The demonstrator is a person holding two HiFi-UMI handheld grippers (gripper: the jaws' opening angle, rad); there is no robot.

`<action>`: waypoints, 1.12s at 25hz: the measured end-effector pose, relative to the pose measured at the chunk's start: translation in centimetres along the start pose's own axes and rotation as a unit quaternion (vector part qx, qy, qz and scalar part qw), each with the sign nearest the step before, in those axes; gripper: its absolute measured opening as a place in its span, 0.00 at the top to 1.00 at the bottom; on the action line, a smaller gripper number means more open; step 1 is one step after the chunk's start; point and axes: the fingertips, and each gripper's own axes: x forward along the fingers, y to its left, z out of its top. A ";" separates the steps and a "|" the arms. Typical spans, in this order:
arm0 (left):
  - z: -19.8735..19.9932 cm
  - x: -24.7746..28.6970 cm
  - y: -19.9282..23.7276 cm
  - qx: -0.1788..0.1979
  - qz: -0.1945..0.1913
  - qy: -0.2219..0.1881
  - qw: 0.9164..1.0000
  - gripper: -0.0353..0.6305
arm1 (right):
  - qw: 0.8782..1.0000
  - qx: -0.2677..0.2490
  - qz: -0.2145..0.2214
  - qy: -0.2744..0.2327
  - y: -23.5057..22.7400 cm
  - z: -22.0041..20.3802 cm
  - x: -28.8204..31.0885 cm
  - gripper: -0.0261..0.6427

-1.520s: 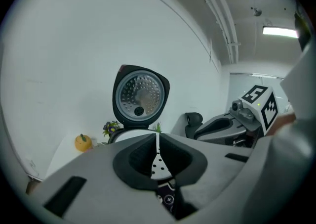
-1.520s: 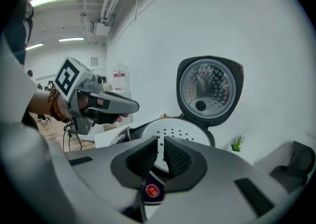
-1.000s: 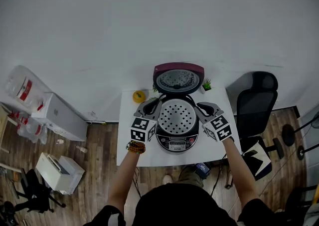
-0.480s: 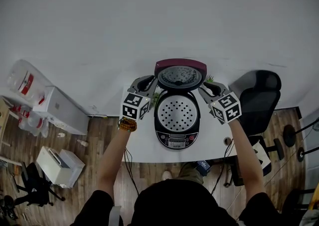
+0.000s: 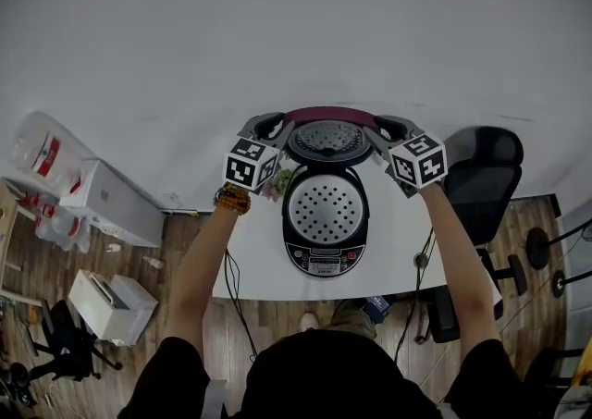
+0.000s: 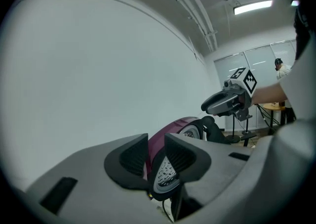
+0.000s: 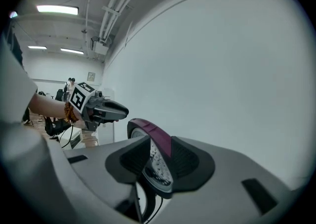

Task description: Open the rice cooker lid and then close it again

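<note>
The rice cooker (image 5: 324,218) stands on the white table, its perforated inner tray showing. Its maroon lid (image 5: 330,135) is raised upright at the back. My left gripper (image 5: 277,123) is at the lid's left edge and my right gripper (image 5: 382,124) at its right edge. In the left gripper view the left gripper's (image 6: 155,151) jaws are opening, and the lid's (image 6: 175,130) rim shows in the narrow gap. In the right gripper view the right gripper's (image 7: 159,156) jaws are opening wider, with the lid's (image 7: 150,131) maroon rim between them and room on both sides.
The white table (image 5: 250,264) stands against a pale wall. A black office chair (image 5: 486,181) is at its right. A small plant (image 5: 277,184) sits left of the cooker. White boxes (image 5: 106,209) and bags lie on the wooden floor at the left.
Both grippers rose from beside the pot's rim to the edges of the upright lid. Their jaws, shut before, have parted.
</note>
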 end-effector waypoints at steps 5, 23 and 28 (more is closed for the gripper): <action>-0.1 3.0 1.0 -0.010 -0.019 0.017 1.000 0.77 | 0.999 0.042 0.018 -0.006 -2.4 0.5 2.1 0.75; -0.8 5.4 1.7 -0.179 -0.136 0.060 0.973 0.70 | 0.968 0.216 0.128 -0.003 -4.6 -1.5 5.5 0.66; -1.0 4.8 1.5 -0.190 -0.140 0.059 0.970 0.70 | 0.965 0.225 0.133 0.000 -3.9 -1.6 5.5 0.66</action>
